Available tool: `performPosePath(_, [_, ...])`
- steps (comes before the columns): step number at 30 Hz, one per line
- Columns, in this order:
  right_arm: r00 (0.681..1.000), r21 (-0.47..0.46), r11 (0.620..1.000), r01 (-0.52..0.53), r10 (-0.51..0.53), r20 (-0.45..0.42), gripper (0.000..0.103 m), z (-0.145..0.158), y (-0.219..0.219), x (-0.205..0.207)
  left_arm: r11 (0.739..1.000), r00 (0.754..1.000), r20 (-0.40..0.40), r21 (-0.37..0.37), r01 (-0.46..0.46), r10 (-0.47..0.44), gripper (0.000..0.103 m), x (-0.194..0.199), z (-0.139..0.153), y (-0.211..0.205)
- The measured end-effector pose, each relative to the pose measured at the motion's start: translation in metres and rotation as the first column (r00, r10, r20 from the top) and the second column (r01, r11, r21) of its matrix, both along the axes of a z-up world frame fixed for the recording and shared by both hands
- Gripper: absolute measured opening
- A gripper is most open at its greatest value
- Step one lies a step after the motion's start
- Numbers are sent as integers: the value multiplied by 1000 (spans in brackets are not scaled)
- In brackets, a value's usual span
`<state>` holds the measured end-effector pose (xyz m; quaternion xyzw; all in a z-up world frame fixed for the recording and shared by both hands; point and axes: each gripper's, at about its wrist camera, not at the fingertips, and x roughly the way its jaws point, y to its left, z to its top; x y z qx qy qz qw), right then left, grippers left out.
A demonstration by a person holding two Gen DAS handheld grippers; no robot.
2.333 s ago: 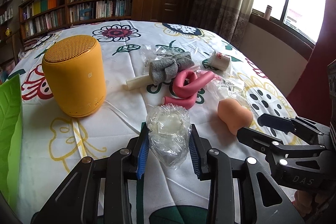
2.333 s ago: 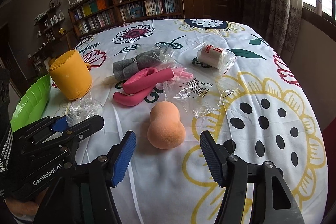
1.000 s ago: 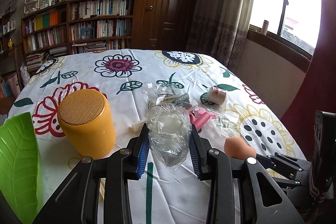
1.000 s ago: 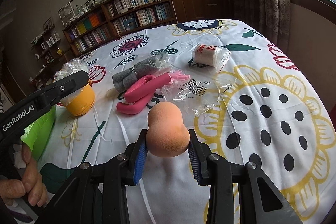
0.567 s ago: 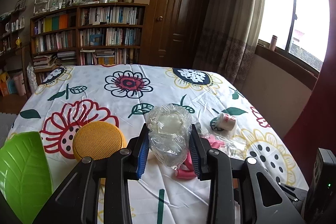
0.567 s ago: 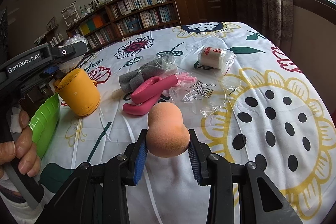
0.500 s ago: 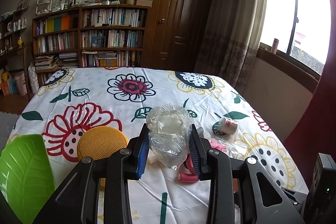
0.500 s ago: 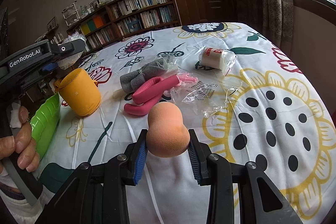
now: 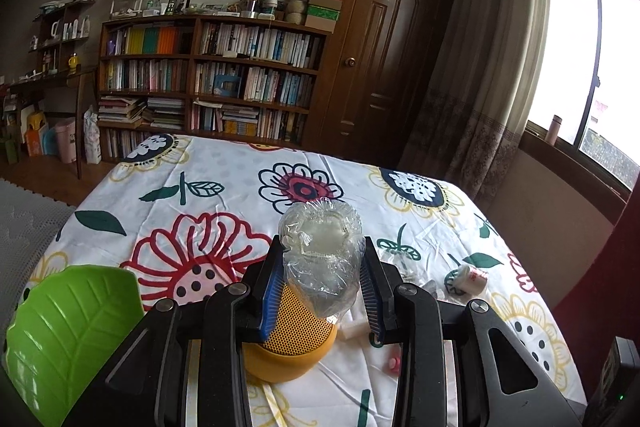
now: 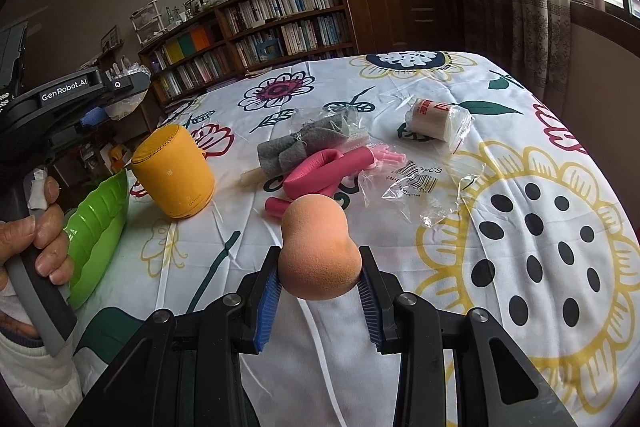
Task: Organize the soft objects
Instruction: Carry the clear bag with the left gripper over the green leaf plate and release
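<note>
My left gripper [image 9: 322, 291] is shut on a clear plastic-wrapped soft bundle [image 9: 321, 259], held high above the table. The green leaf-shaped tray [image 9: 64, 331] lies low at the left of that view. My right gripper [image 10: 318, 291] is shut on an orange gourd-shaped sponge [image 10: 316, 247], lifted over the near part of the floral tablecloth [image 10: 520, 267]. On the cloth lie a grey fabric bundle [image 10: 296, 143], pink foam rollers [image 10: 324, 171] and a wrapped white roll [image 10: 434, 117]. The left gripper's body [image 10: 68, 95] shows at the upper left, held by a hand [image 10: 36, 227].
A yellow cylindrical speaker [image 10: 174, 171] stands beside the green tray [image 10: 96, 223]. Empty clear wrappers [image 10: 420, 183] lie near the pink rollers. Bookshelves [image 9: 208, 87], a wooden door [image 9: 384, 59] and a curtained window [image 9: 592, 75] stand beyond the table.
My left gripper has risen and swung left with the wrapped bundle; the speaker now sits beneath it and the tray is nearer. My right gripper closed on the sponge and lifted it.
</note>
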<state>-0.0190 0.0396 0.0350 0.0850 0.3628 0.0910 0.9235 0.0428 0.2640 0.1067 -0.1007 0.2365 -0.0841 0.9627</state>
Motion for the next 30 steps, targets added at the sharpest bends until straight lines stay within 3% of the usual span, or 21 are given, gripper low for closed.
performPosePath(10, [999, -13, 999, -31, 32, 16, 39, 5, 17, 2, 997, 998, -2, -26, -68, 68, 36, -1, -1, 31])
performPosePath(30, [995, -19, 996, -84, 85, 58, 39, 24, 60, 19, 986, 985, -41, -6, -165, 165, 36, -38, -14, 92])
